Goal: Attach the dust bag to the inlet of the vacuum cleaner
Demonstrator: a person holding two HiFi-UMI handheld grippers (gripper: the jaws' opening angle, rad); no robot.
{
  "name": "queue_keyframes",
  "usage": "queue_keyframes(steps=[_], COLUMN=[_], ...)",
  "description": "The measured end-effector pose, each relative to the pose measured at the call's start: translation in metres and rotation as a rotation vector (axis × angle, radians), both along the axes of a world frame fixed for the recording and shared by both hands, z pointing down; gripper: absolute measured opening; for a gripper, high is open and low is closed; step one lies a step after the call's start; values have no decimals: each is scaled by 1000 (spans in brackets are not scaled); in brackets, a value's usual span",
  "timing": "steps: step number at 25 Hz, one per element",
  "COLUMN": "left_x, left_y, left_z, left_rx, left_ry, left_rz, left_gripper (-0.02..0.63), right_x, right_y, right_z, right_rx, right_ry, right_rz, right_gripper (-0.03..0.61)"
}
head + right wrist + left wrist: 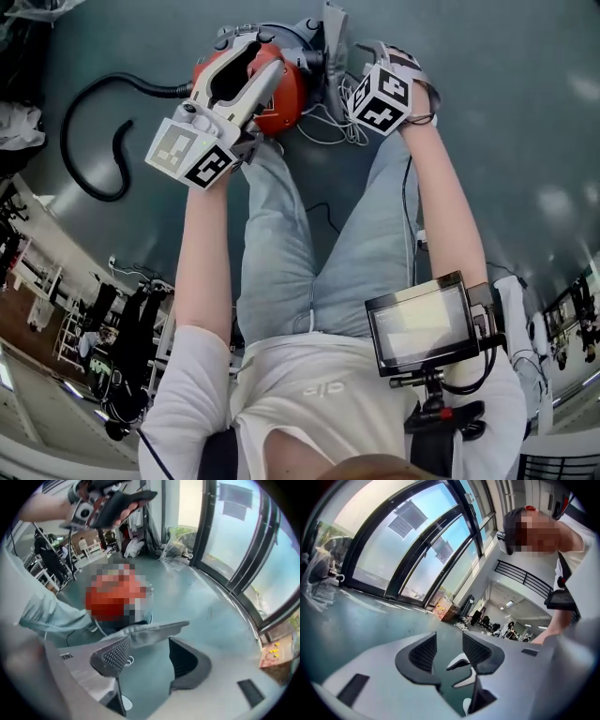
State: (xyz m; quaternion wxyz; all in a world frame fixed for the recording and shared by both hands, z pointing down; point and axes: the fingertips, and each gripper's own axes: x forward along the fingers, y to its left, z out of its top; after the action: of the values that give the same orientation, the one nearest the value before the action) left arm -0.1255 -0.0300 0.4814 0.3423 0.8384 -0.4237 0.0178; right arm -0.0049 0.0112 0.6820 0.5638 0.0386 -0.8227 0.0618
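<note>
Dust bag (154,631): by judgement, the grey flat piece that lies across the tips of the right gripper (149,645), just in front of the vacuum (286,98). Its identity is not certain, as the right gripper view shows only one edge and a creased stretch. Location: low over the floor (525,112), between the right gripper and the red vacuum body, in front of the seated person's knees. Right gripper: points steeply down. Its jaws stand about half apart with bare floor showing between the pads; the grey piece sits beyond the tips and is not pinched. Left gripper (449,644): held higher above the vacuum and aimed across the room toward the windows, jaws apart with nothing between them. Vacuum: red canister on the floor, with a black hose (159,89) curling off to its left and a white cord (328,127) loose beside it. The inlet cannot be made out in any view. Handling, as a judgement: the bag is light, with a soft, crushable body that gives no firm purchase and a stiffer flat collar at the mouth. Take it by the collar edge, clear of the opening, so that it can be slid square onto the inlet. A grip on the soft body would probably let the collar droop and twist.
</note>
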Motion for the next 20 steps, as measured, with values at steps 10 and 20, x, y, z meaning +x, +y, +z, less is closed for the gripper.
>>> queue_keyframes(steps=[10, 20], left_x=[37, 47], left_y=[-24, -19], left_z=[-203, -456], left_rx=[176, 505], left_ry=[7, -61], left_rz=[14, -16], left_gripper=[152, 153], right_x=[-12, 12], right_y=[-105, -96], right_z=[-367, -684], right_rx=[36, 255], right_ry=[-784, -1265], right_rz=[474, 446], right_gripper=[270, 268])
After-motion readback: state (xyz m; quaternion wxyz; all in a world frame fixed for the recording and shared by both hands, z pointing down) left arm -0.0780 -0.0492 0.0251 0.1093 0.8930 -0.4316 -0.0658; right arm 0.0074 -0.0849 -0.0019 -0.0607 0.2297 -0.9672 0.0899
